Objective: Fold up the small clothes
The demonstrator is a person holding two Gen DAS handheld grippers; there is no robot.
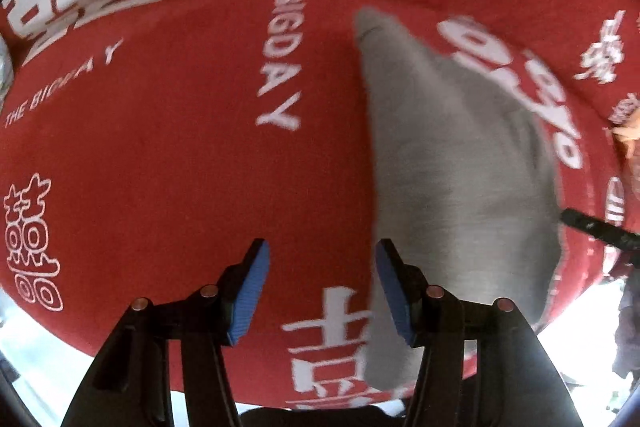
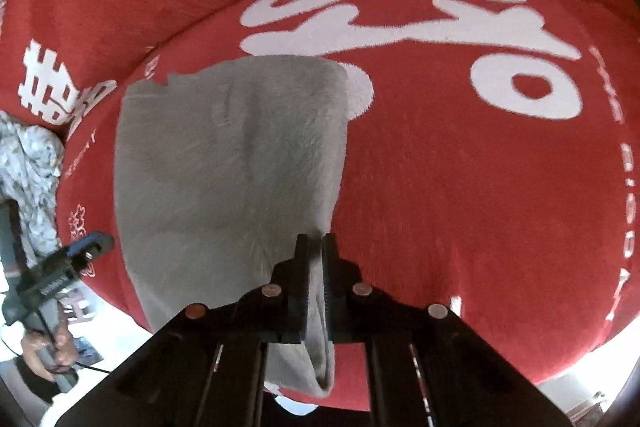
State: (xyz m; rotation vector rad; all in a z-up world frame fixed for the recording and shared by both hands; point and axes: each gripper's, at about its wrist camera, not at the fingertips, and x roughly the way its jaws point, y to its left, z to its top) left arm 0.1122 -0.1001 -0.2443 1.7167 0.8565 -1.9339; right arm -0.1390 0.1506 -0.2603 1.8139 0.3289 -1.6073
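Now one grey cloth (image 2: 224,155) lies on the red blanket (image 2: 460,187). Right gripper (image 2: 316,247) fingers pinch its edge. Left gripper (image 1: 322,287) fingers stand apart, empty, beside it.

A home by the look of it, soft surface (image 2: 460,187) draped in a red blanket (image 1: 180,167) with white festive lettering, crumpled patterned cloth (image 2: 28,171) at its edge, bright daylight below

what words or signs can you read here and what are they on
"BIGDAY": white print on the red cloth, left wrist view.
"THE BIG DAY": smaller white print at that view's left edge, partly blurred.
Large white Chinese double-happiness signs: on the same cloth, both views.
Big white looping characters: right wrist view, not legible to me.
Grey garment: no text.
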